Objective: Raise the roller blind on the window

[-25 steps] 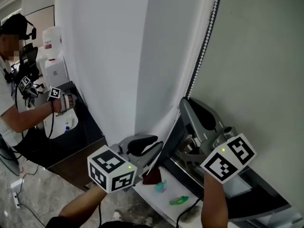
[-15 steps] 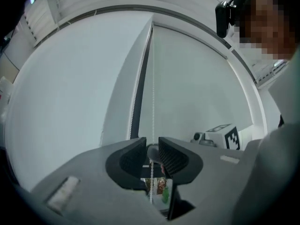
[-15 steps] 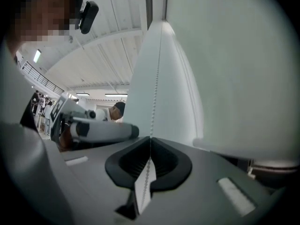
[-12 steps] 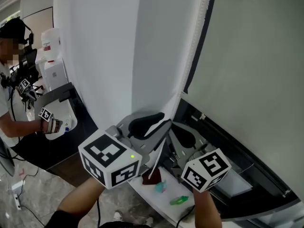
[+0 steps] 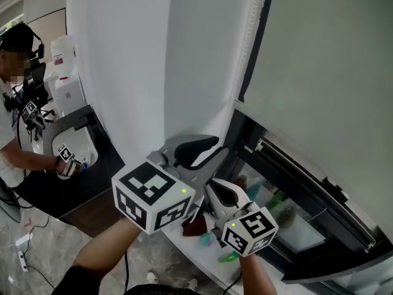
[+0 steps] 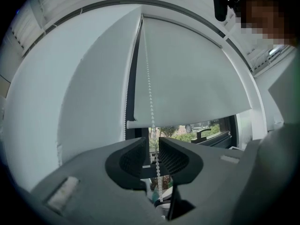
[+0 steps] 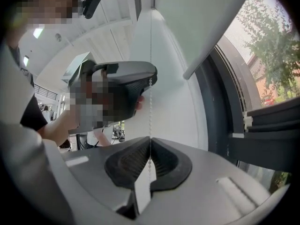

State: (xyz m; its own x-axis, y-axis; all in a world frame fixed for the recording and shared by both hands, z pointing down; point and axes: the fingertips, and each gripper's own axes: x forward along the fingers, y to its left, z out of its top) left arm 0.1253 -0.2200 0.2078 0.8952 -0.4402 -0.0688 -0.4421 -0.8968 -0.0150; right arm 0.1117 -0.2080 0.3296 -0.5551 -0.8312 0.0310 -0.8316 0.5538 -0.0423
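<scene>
The grey roller blind (image 5: 319, 72) hangs over the window, its bottom bar (image 6: 187, 119) partly up with trees showing below. The white bead chain (image 6: 150, 93) drops beside its left edge. My left gripper (image 5: 198, 150) is the upper one. It is open and its jaws have just opened slightly further, with the chain running loose between them (image 6: 151, 151). Below it, my right gripper (image 5: 224, 192) is shut on the bead chain (image 7: 151, 55), pinched between its pads (image 7: 150, 146). From the right gripper view, the left gripper (image 7: 126, 78) shows higher up on the same chain.
A white curtain (image 5: 153, 60) hangs left of the chain. The dark window frame (image 5: 319, 208) and a white sill with small green and teal items (image 5: 230, 258) lie below. Another person (image 5: 15, 109) with grippers works at far left by a white dispenser (image 5: 67, 85).
My right gripper has come down, still shut on the chain, while my left gripper has risen above it. The blind's bottom edge is higher, uncovering more window. The person at left lowered a hand.
</scene>
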